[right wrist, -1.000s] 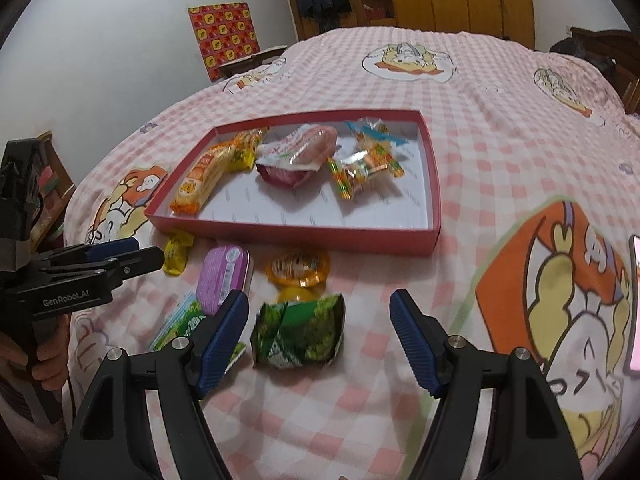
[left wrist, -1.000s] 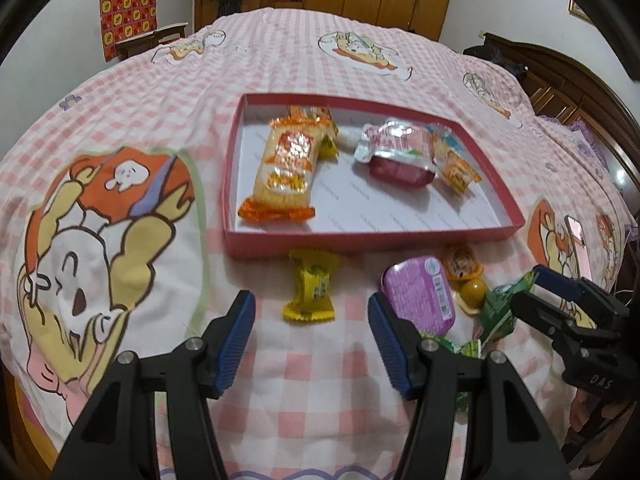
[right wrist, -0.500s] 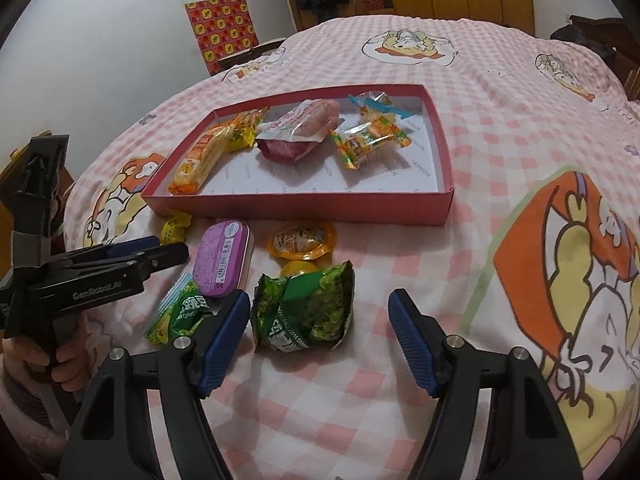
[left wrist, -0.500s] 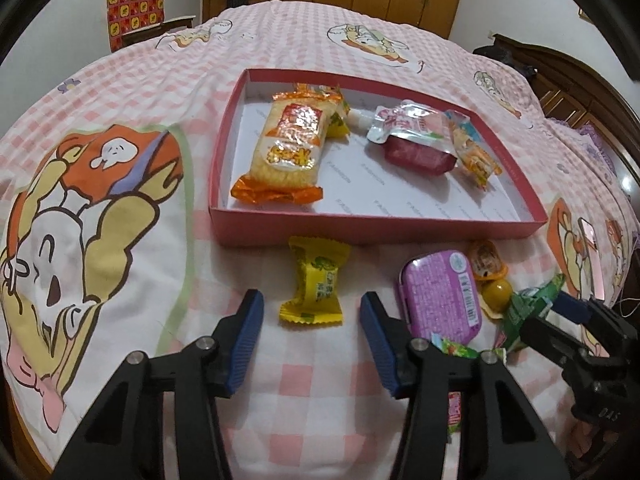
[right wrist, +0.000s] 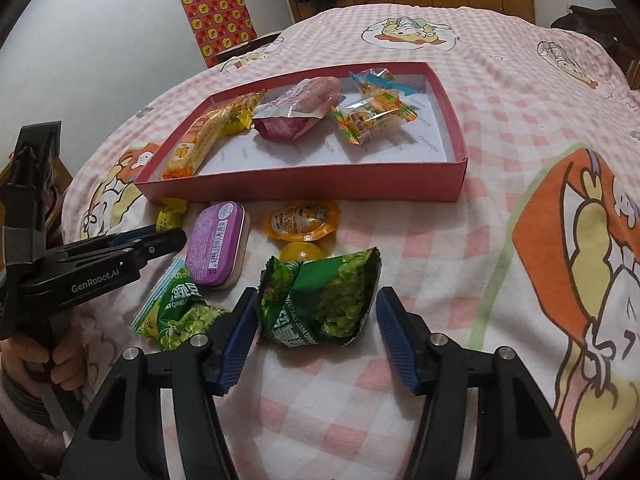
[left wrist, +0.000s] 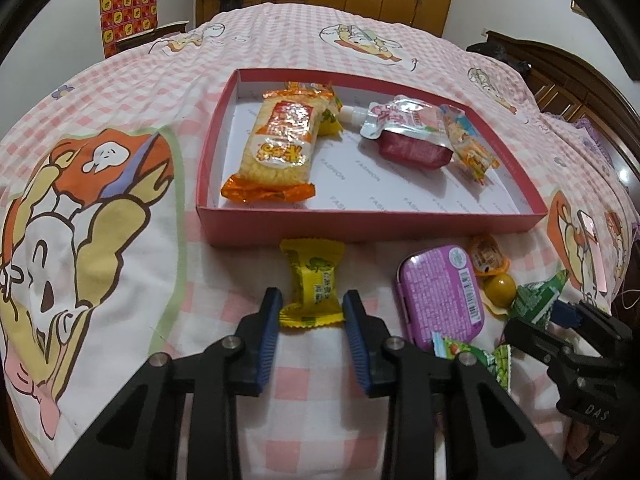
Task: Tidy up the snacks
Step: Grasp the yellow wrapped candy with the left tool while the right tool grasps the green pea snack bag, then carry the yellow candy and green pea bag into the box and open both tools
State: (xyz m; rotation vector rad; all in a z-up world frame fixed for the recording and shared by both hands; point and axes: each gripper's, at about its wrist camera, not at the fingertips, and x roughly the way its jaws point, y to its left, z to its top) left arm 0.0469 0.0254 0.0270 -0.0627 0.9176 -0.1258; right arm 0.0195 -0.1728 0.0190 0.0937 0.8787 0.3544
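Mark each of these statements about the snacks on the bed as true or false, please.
1. The purple tin lies inside the red box. False: it lies on the bedcover in front of the box.
2. The left hand-held gripper is closed on the yellow candy. True.
3. The green snack bag lies between the fingers of the right hand-held gripper. True.
4. The red box holds nothing. False: several snacks lie in it, among them a rice cracker pack.
5. The orange jelly cup lies outside the box. True.
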